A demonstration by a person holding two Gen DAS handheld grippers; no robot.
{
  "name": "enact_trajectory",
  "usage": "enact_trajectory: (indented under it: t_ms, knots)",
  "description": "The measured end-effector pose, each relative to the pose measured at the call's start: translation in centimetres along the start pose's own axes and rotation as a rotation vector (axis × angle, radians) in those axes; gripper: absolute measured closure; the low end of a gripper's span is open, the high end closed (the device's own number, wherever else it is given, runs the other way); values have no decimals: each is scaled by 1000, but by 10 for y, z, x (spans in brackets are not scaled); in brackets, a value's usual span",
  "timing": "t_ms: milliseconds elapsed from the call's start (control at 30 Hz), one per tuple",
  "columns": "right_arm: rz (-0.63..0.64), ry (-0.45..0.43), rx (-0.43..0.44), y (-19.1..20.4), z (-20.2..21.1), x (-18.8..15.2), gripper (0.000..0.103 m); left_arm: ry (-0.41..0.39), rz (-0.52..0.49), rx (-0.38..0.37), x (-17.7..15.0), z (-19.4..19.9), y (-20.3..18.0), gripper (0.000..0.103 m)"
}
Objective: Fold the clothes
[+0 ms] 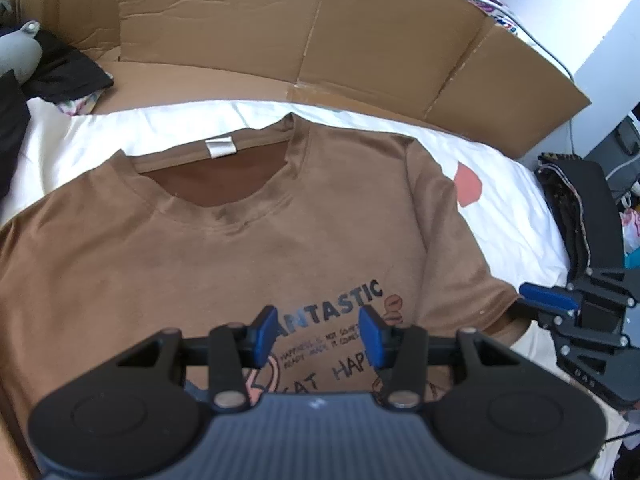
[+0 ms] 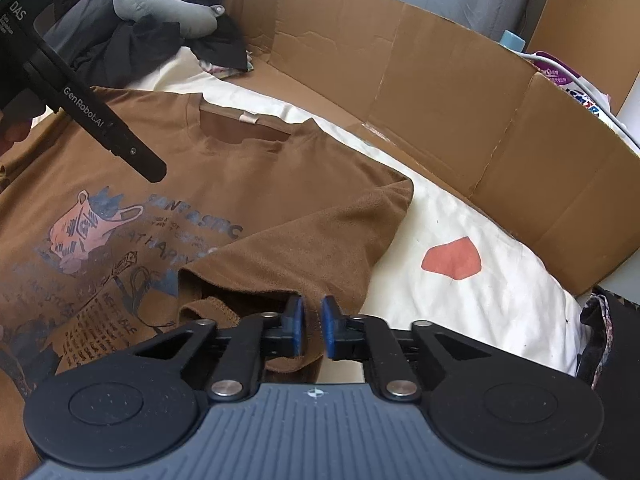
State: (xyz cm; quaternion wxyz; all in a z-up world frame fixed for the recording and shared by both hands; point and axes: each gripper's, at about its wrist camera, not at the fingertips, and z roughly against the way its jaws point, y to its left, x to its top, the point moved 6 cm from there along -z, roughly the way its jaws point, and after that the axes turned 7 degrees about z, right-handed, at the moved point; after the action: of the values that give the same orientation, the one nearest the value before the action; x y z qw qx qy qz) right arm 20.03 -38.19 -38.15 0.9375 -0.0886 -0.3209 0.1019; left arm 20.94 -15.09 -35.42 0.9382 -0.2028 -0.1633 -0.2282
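Right gripper [image 2: 312, 326] nearest, jaws narrow, pinching sleeve hem [image 2: 256, 292] of brown T-shirt [image 2: 248, 184], lifted a little, likely for folding sleeve inward. Left gripper [image 1: 318, 334] hovering above chest print [image 1: 336, 312], jaws half apart, nothing between. Shirt spread face up on white sheet [image 2: 480, 304] for flat folding. Cardboard wall [image 1: 380, 48] behind.

T-shirt [image 1: 248, 248] hem beyond frame edge

A home bedroom: white bedsheet [image 1: 500, 200], heaped clothes [image 2: 132, 52], flattened cardboard boxes [image 1: 360, 40].
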Motion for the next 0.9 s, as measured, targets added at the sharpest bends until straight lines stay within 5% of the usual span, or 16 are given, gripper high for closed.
enact_trajectory:
  t_ms: [200,400,900]
  knots:
    - [-5,-9,10,3,-1,3,91,6,-8,0,0,-3,-4,55]
    - [-37,-39,7,-7,7,6,103,9,-18,-2,-1,-5,-9,55]
    - [-327,-41,-161,-139,30,-29,103,21,-34,-6,-2,-14,-22,55]
